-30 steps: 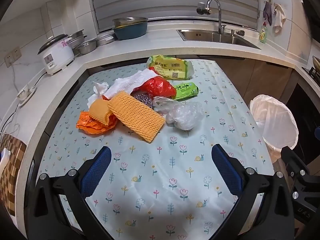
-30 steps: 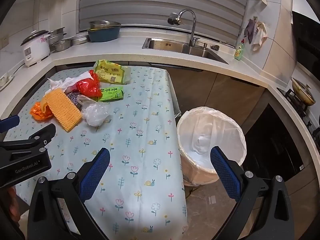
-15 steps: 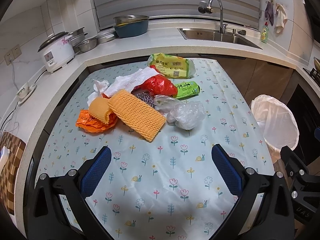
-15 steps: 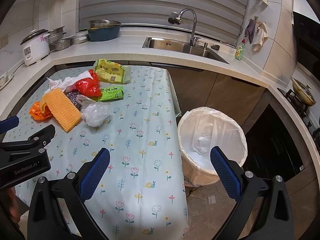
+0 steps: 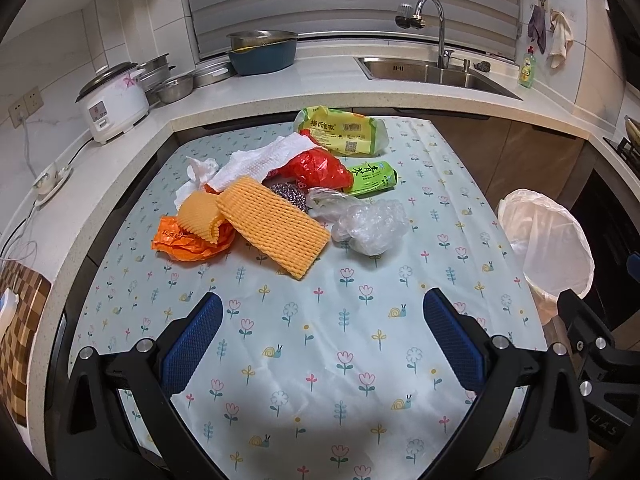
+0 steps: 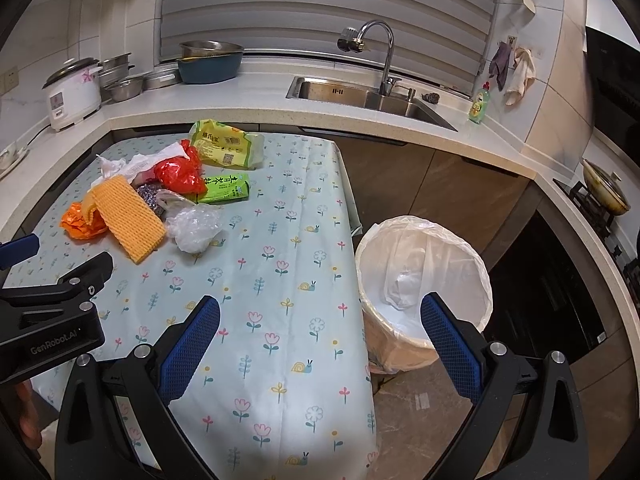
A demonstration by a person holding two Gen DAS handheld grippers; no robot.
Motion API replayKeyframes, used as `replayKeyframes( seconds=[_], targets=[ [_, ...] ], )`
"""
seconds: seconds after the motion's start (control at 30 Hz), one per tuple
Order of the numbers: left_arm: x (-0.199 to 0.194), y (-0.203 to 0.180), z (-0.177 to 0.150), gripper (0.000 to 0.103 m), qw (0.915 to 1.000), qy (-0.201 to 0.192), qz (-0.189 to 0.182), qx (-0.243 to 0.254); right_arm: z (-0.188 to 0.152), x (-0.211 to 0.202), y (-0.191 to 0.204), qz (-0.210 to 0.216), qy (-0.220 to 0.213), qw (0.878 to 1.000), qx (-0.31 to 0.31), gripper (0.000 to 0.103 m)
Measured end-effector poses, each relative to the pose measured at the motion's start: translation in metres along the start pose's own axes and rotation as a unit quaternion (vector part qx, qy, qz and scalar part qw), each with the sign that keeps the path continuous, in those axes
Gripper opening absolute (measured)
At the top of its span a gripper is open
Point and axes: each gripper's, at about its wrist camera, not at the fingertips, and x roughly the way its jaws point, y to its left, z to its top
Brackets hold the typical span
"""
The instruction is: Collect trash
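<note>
**Operator:** Left wrist view: the left tongs [image 5: 320, 336] stand spread wide with nothing between the pads, above the near part of the flowered counter [image 5: 328, 360]; the trash lies in one heap at the far middle; state the contents.

**Technician:** Nearest item is the yellow foam net [image 5: 274, 226]; a second, folded piece rests on the orange bag [image 5: 188, 240] to its left; the clear plastic wad [image 5: 370, 226] lies just beside the net on the right; behind these are a steel scourer [image 5: 290, 196], a red bag [image 5: 316, 168], white paper towel [image 5: 260, 160], a green packet [image 5: 370, 176] and a yellow-green noodle bag [image 5: 342, 132]; several overlap.

**Operator:** Status of the right side?

**Technician:** Right wrist view: the right tongs [image 6: 320, 340] are likewise released and empty, held over the counter edge; the lined bin [image 6: 424, 276] stands on the floor just beside that edge; some crumpled white material shows at its bottom, identity unclear.

**Operator:** Step in hand?

**Technician:** Judged as approach before a pick; no item on the counter is gripped; next move calls for advancing one set of tongs to an outlying piece, probably the plastic wad or foam net; close on it alone; soft film may slip or drag its neighbours; then carry it over the bin and release.
</note>
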Motion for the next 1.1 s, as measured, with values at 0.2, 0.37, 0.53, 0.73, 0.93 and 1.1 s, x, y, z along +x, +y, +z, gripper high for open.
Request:
replayKeyframes(
  seconds=[0.2, 0.37, 0.53, 0.73, 0.93, 1.1],
  targets=[
    [-0.0033, 0.0011, -0.0001, 0.096, 1.0000, 0.000, 0.000, -0.001, -0.0004, -0.0045, 0.0010, -0.002, -0.005, 1.000, 0.000, 0.096],
    [-0.0058, 0.0025, -0.0002, 0.096, 1.0000, -0.001, 0.000, -0.002, 0.0011, -0.0060, 0.0022, -0.003, -0.007, 1.000, -0.002, 0.096],
    [-0.0067, 0.0034, -0.0001, 0.096, 1.0000, -0.001, 0.000, -0.003, 0.0012, -0.0077, 0.0038, -0.002, -0.008, 1.000, -0.003, 0.096],
    [-0.0076, 0.0050, -0.0001, 0.096, 1.0000, -0.001, -0.001, -0.003, 0.0011, -0.0087, 0.0055, -0.002, -0.009, 1.000, -0.004, 0.096],
    [-0.0076, 0.0050, -0.0003, 0.096, 1.0000, -0.001, -0.001, -0.004, 0.0014, -0.0087, 0.0052, -0.002, -0.009, 1.000, -0.004, 0.096],
    [-0.0091, 0.0059, -0.0011, 0.096, 1.0000, -0.001, -0.001, -0.003, 0.0005, -0.0099, 0.0053, -0.004, -0.010, 1.000, -0.003, 0.096]
  ],
)
